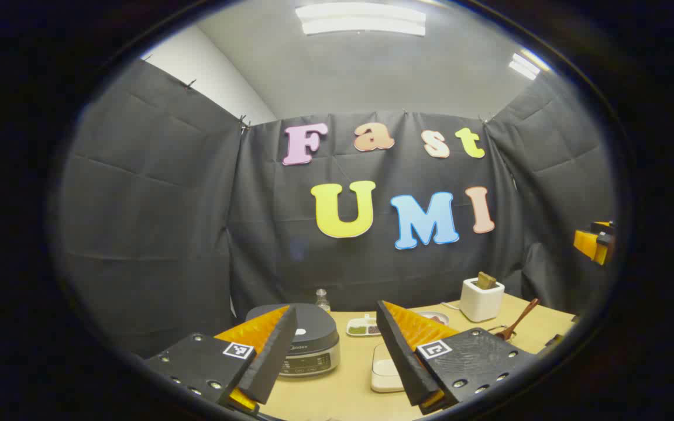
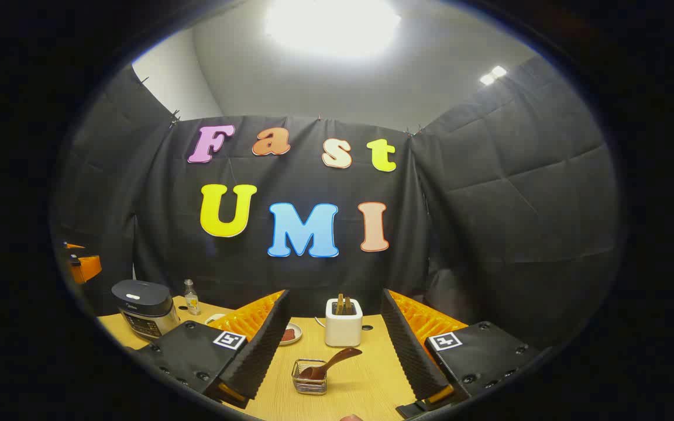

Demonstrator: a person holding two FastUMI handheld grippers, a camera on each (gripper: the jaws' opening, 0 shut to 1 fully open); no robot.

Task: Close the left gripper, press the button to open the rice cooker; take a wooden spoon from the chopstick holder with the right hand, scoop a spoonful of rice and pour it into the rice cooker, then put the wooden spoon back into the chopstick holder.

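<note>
Start of task: our left gripper [image 1: 334, 351], fingers released, hangs above the tabletop [image 1: 337, 392] with the closed rice cooker [image 1: 302, 339] ahead — just left of centre. Right gripper [image 2: 334, 345], released, faces the spoon [image 2: 331, 362].

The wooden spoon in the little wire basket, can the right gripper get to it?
Probably yes. In the right gripper view the wooden spoon leans out of the wire basket, handle up and free, straight ahead of the open right gripper. Nothing stands between them on the table.
</note>
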